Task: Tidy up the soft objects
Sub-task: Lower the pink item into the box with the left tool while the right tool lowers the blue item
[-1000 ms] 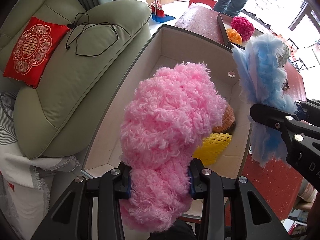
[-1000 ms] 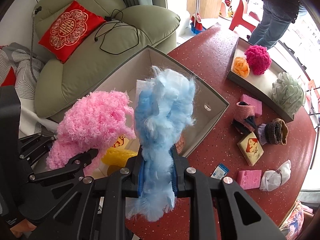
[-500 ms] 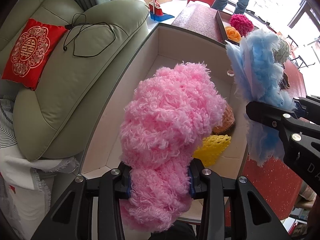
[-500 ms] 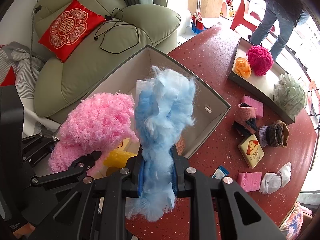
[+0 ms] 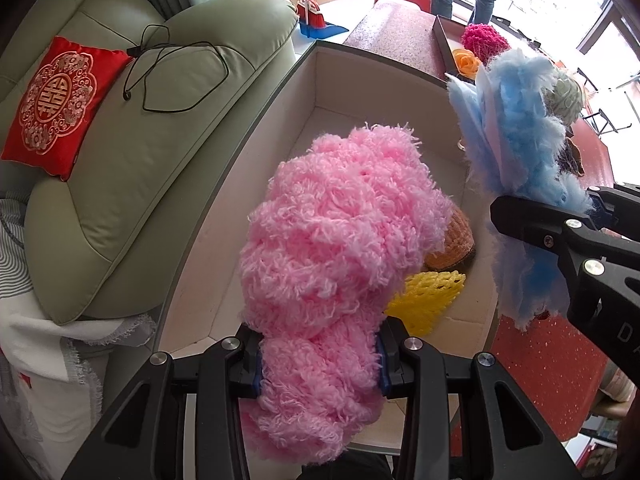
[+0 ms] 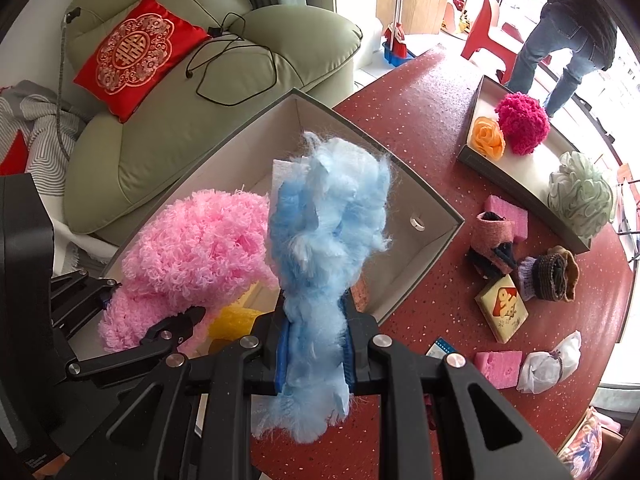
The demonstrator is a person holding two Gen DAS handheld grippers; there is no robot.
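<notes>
Above the open grey cardboard box point(image 6: 436, 248) on the red speckled table point(image 6: 420, 120), two fluffy bundles hang pinched in the grippers.

Biggest is the shaggy pink yarn bundle point(image 5: 340, 232), clamped low in its mass by the left gripper point(image 5: 319, 364), jaws partly closed and sunk into the pile; it looks light, very squashy, and should spring back, so a deep pinch through the middle holds best. Smaller, the wispy pale-blue fibre duster head point(image 6: 324, 240) sits in the right gripper point(image 6: 314, 354), jaws squeezed nearly together; it seems featherlight, loose-stranded, likely to shed or slip if gripped only by its fringe.
</notes>
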